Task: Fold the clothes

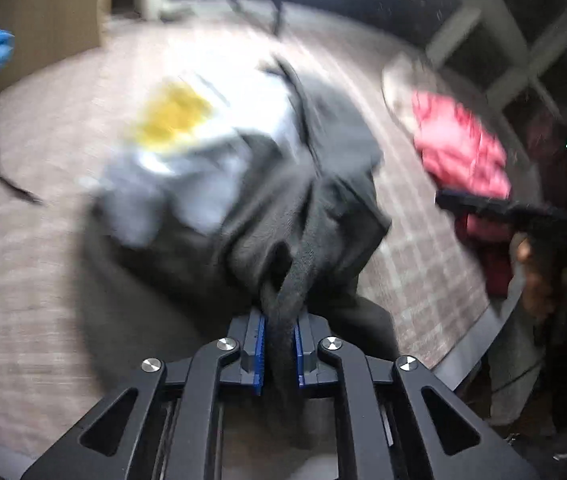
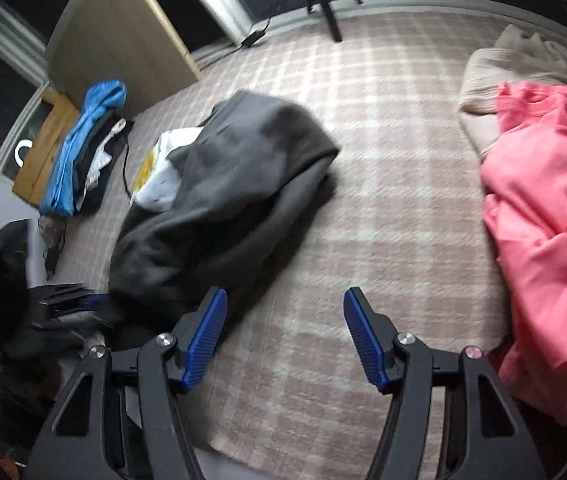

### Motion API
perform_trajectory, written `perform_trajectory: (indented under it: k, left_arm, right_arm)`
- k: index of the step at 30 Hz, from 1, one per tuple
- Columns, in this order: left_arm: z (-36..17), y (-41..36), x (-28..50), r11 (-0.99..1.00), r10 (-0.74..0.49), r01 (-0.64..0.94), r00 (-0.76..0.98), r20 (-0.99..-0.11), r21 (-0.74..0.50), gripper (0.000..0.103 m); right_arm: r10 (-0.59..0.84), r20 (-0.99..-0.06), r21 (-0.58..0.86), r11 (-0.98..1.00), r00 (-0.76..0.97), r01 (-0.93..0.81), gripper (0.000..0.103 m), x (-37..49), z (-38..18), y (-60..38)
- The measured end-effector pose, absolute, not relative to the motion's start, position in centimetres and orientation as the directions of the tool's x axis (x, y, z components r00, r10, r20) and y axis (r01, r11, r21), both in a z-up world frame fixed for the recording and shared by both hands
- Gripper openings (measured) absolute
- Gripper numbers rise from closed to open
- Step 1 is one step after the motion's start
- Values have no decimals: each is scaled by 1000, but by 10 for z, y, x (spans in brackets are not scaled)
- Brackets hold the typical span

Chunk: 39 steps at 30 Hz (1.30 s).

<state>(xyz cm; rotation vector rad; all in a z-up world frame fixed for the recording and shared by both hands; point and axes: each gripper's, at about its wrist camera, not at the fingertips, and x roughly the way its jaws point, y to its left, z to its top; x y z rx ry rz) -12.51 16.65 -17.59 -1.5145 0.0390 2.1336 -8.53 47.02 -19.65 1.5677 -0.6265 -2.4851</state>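
- Pinching a bunched fold of the dark grey garment (image 1: 303, 184) between its blue pads (image 1: 258, 354), the left gripper (image 1: 279, 344) was clamped tight on the cloth, which filled the narrow gap between the fingers.
- From that grip the garment ran forward in a rumpled heap across the checked pink carpet (image 1: 35, 264).
- A white patch with a yellow print (image 1: 171, 114) showed on the far left part of the heap; the left wrist view was blurred, so finer detail could not be told.
- The right gripper (image 2: 284, 334) was spread wide, its blue pads (image 2: 205, 340) well apart, holding nothing and touching nothing, with bare carpet between them.
- The garment's near edge lay just beside the right gripper's left finger.
- A pink garment (image 2: 547, 216) lay crumpled to the right, overlapping a beige knit piece (image 2: 495, 60).
- A blue item (image 2: 83, 140) lay on a pile of dark clothes at the carpet's far left edge.
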Motion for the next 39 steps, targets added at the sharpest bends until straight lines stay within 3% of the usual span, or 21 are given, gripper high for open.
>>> perform_trajectory:
  k: [5,9,17,18,19,21,26,30,33,36,39]
  left_arm:
    - [-88,52,-139,-964,237,-234,-537,-809,-127,9]
    - [-73,-24,-155,-998,51,-47,-609,-792,-29,9]
    - [-88,-82,-159,-995,80,5,-579,-811,-102,7]
    - [-88,-85,-159,-995,81,6,-577,-813,-103,6]
    - [-87,-88,-162,-994,90,-1,-574,-814,-109,6]
    - [-80,-90,-170,-993,107,-24,-581,-807,-114,5]
    - [-30,-84,-196,-986,169,-117,-653,-739,-122,5]
    - [27,-74,-199,-973,224,-203,-731,-645,-108,5]
    - [69,-67,-196,-961,263,-264,-776,-574,-84,5]
    - [104,-61,-190,-947,301,-316,-805,-511,-61,5]
    - [112,-60,-183,-936,330,-346,-807,-491,-60,5]
  right_arm:
    - [-340,-818,428,-898,-465,-97,60,-101,-198,467]
    - [-353,-819,403,-915,-453,-14,60,-130,-201,430]
    - [-397,-810,401,-912,-431,86,60,-179,-218,343]
    - [-403,-796,406,-909,-451,94,52,-184,-217,337]
    - [-413,-785,418,-903,-462,97,11,-189,-216,332]
    - [-437,-764,455,-887,-474,85,6,-201,-206,329]
    - [-352,-657,381,-918,-667,109,5,-201,-95,355]
    - [-256,-506,279,-952,-824,124,5,-172,34,385]
    - [-217,-408,231,-964,-887,130,5,-142,98,398]
    - [-188,-325,179,-975,-927,135,5,-103,140,400]
    - [-153,-316,141,-983,-936,114,5,-86,147,397]
